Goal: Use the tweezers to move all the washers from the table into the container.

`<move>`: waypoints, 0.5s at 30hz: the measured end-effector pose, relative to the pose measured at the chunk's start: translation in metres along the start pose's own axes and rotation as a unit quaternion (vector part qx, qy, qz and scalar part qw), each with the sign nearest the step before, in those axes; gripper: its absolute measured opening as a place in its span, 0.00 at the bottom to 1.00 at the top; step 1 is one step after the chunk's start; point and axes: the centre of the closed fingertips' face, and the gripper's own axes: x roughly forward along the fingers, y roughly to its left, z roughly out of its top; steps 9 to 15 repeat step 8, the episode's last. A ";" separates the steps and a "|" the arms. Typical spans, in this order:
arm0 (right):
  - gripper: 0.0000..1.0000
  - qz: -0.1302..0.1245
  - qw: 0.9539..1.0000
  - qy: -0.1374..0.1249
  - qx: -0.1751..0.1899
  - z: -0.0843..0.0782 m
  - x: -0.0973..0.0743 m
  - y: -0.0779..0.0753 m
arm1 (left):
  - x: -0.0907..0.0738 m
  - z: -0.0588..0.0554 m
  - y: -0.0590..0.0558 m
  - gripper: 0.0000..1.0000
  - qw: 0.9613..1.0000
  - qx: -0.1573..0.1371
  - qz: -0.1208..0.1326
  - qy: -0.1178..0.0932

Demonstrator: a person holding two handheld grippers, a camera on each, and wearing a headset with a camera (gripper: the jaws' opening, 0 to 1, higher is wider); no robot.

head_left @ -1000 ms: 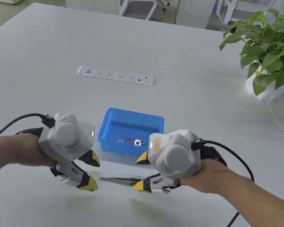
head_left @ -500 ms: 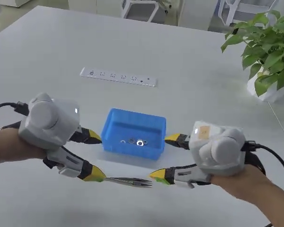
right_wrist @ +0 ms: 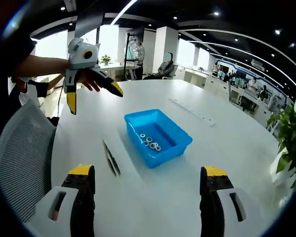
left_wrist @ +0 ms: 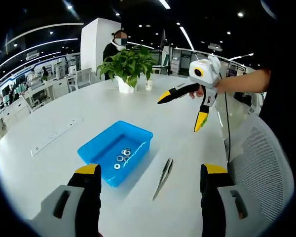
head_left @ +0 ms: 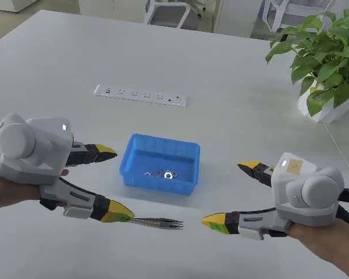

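The metal tweezers [head_left: 157, 221] lie flat on the white table in front of the blue container [head_left: 130, 164], touched by neither gripper. Several washers [head_left: 159, 174] rest on the container's floor. My left gripper [head_left: 111, 183] hangs open and empty at the left, its lower jaw tip close to the tweezers' handle end. Open and empty too, my right gripper [head_left: 227, 193] is off to the right. In the left gripper view the tweezers [left_wrist: 163, 177] lie beside the container [left_wrist: 138, 132], with the right gripper [left_wrist: 179, 115] beyond. The right gripper view shows the tweezers [right_wrist: 110, 158], the washers [right_wrist: 149, 141] and the left gripper [right_wrist: 95, 102].
A white power strip [head_left: 141, 95] lies behind the container. A potted plant [head_left: 326, 58] stands at the far right edge. A mesh chair back [left_wrist: 256, 158] is beside the table's near edge. A person stands far off behind the plant.
Both grippers have swung outward, away from each other and from the tweezers, which stay lying on the table. Their jaws now stand wider apart.
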 end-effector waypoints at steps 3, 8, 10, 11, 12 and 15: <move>0.95 -0.001 1.000 0.002 0.005 -0.004 -0.001 0.001 | -0.002 -0.003 0.000 0.92 1.000 -0.003 0.005 -0.003; 1.00 0.002 1.000 0.004 0.015 -0.008 -0.002 0.005 | -0.003 -0.003 0.000 0.99 1.000 -0.008 0.013 -0.013; 1.00 0.002 1.000 0.004 0.015 -0.008 -0.002 0.005 | -0.003 -0.003 0.000 0.99 1.000 -0.008 0.013 -0.013; 1.00 0.002 1.000 0.004 0.015 -0.008 -0.002 0.005 | -0.003 -0.003 0.000 0.99 1.000 -0.008 0.013 -0.013; 1.00 0.002 1.000 0.004 0.015 -0.008 -0.002 0.005 | -0.003 -0.003 0.000 0.99 1.000 -0.008 0.013 -0.013; 1.00 0.002 1.000 0.004 0.015 -0.008 -0.002 0.005 | -0.003 -0.003 0.000 0.99 1.000 -0.008 0.013 -0.013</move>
